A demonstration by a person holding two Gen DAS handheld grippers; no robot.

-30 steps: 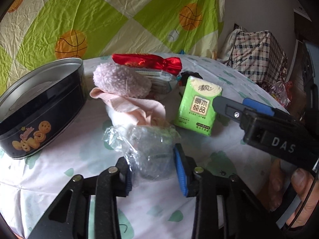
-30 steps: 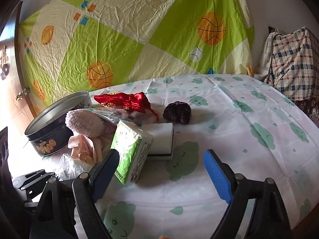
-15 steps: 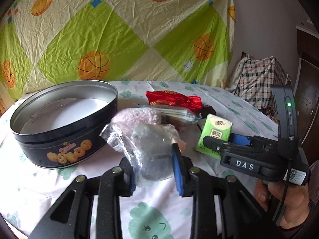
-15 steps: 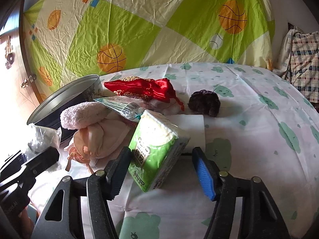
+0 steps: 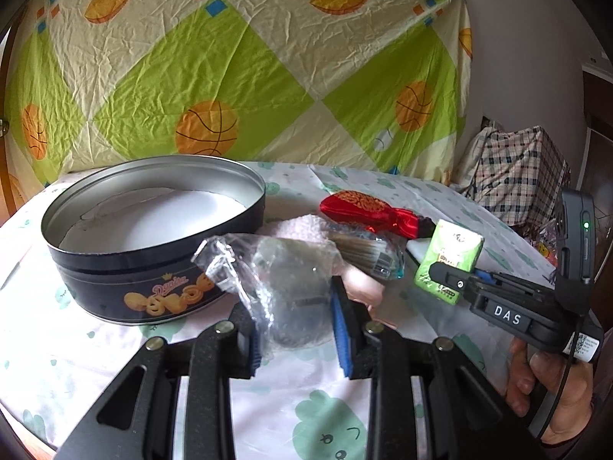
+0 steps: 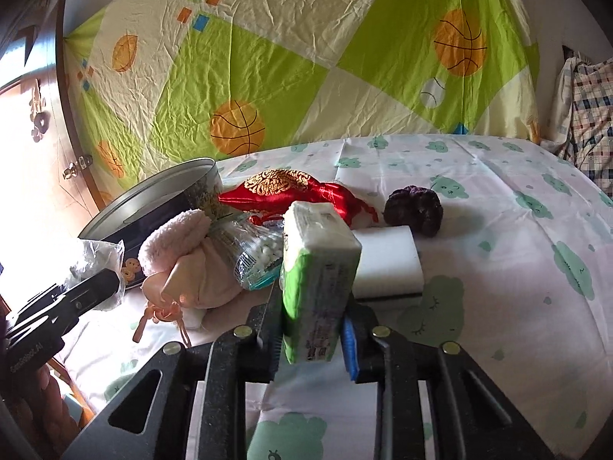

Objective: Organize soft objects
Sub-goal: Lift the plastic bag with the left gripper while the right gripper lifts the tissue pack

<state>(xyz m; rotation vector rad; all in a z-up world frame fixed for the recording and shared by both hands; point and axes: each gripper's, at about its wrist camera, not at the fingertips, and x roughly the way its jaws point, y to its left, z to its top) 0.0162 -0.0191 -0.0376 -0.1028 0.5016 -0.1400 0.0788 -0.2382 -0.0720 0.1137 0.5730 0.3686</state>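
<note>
My left gripper is shut on a clear plastic bag with something grey inside, held just right of the black cookie tin, whose open mouth shows a white liner. My right gripper has its jaws closing, and both pads press on a green tissue pack that stands upright between them. Behind the pack lie a pink fluffy piece, a peach pouch, a bag of cotton swabs, a red embroidered pouch, a white sponge and a dark purple scrunchie.
Everything sits on a round table under a white cloth with green cloud prints. A green and cream basketball sheet hangs behind. A plaid bag stands past the table's right edge. A person's hand holds the right gripper's handle.
The right gripper's jaws came together onto the green tissue pack, which now stands upright between them. The left gripper rose with the plastic bag and turned toward the tin.
</note>
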